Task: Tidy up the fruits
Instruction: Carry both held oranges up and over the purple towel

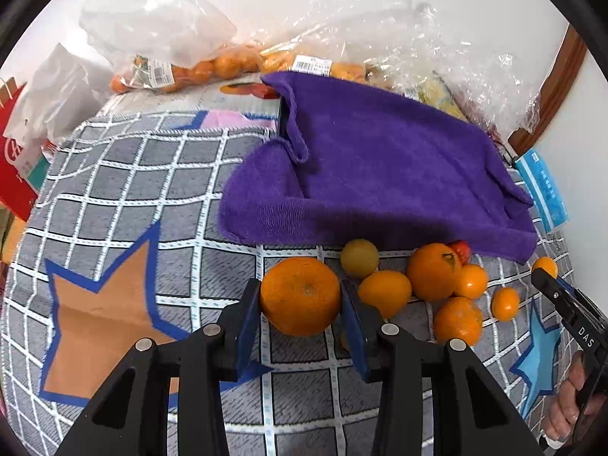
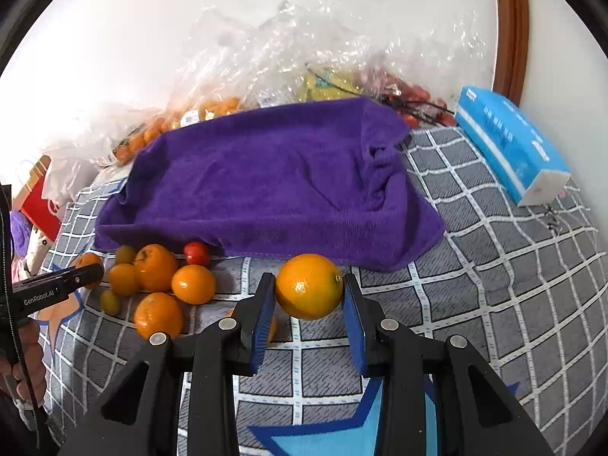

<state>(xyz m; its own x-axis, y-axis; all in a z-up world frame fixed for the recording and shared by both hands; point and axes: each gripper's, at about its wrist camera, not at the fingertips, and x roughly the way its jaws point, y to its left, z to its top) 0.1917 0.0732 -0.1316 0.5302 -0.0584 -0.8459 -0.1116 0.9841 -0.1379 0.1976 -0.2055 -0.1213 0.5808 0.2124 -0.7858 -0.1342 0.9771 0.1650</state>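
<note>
My left gripper is shut on a large orange, held just above the checked mat. My right gripper is shut on another orange, lifted above the mat in front of the purple towel. A pile of loose fruit lies by the towel's front edge: several oranges, a yellow-green fruit and a small red tomato. The pile also shows in the right wrist view. The right gripper's tip shows at the far right of the left wrist view.
The purple towel covers a raised box. Behind it lie plastic bags of oranges and clear bags of other fruit. A blue tissue pack lies at the right. A red paper bag stands at the left. The grey checked mat has star prints.
</note>
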